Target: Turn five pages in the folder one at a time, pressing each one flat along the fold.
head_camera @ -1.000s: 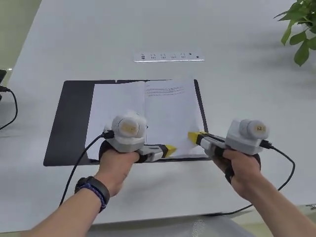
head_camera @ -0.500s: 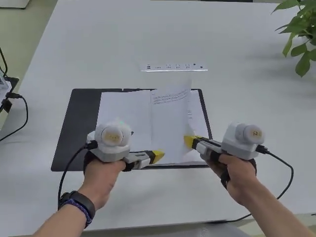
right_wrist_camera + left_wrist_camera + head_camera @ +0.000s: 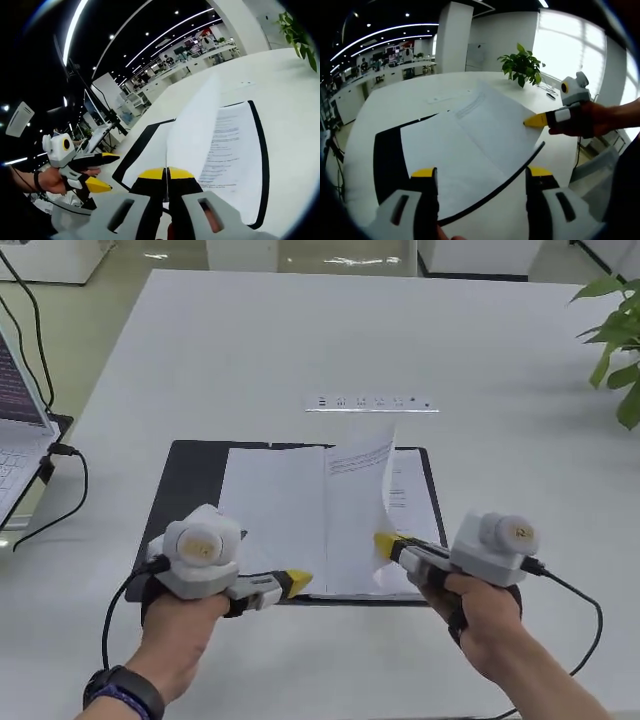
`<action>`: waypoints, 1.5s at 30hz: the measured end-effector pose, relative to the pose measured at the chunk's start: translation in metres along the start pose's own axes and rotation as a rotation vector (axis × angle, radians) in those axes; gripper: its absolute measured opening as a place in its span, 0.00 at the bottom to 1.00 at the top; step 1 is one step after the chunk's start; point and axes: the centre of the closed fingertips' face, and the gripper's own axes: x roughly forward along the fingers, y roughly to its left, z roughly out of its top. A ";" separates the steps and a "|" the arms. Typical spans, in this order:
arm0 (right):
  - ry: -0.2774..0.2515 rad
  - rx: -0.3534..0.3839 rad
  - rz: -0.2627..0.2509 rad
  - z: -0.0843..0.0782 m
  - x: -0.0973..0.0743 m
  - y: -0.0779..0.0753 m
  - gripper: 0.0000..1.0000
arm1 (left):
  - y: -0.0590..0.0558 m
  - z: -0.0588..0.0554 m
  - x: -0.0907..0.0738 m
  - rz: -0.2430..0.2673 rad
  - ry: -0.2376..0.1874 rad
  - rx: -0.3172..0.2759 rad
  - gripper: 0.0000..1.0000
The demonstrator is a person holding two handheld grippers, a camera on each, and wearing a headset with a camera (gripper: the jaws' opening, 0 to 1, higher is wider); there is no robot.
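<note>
Since a second ago the page (image 3: 352, 508) has risen from a low curl to stand nearly upright over the fold, and the left hand-held gripper (image 3: 297, 583) now sits clear of the sheet, at the near edge.

In the head view the black folder (image 3: 182, 508) lies open on the white tabletop (image 3: 300, 330). The right hand-held gripper (image 3: 384, 543) has its yellow tips pressed together on the page's lower right edge. The left one's yellow tips lie at the folder's near edge. A white power strip (image 3: 372, 403) lies beyond the folder, a plant (image 3: 622, 335) is at the far right, and a laptop (image 3: 14, 430) is at the left. The printed lines at the top of the lifted page are too small to read.

In the left gripper view the jaws stand wide apart with nothing held between them, and the folder's near edge runs below them. The right hand-held gripper (image 3: 534, 120) touches the raised sheet.

In the right gripper view the jaws are closed tight on the page (image 3: 194, 125), which rises straight ahead. The printed sheet (image 3: 235, 150) beneath lies flat, its text illegible. The left hand-held gripper (image 3: 104, 171) shows at lower left, jaws apart.
</note>
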 end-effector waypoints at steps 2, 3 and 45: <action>0.000 -0.001 0.004 0.001 0.002 0.003 0.00 | 0.003 0.000 -0.004 0.007 -0.004 -0.003 0.72; 0.000 -0.002 0.005 0.001 0.003 0.004 0.00 | 0.004 0.000 -0.006 0.010 -0.006 -0.004 0.72; 0.021 -0.027 0.103 0.004 0.059 0.071 0.00 | 0.058 -0.024 -0.070 0.099 -0.031 -0.021 0.72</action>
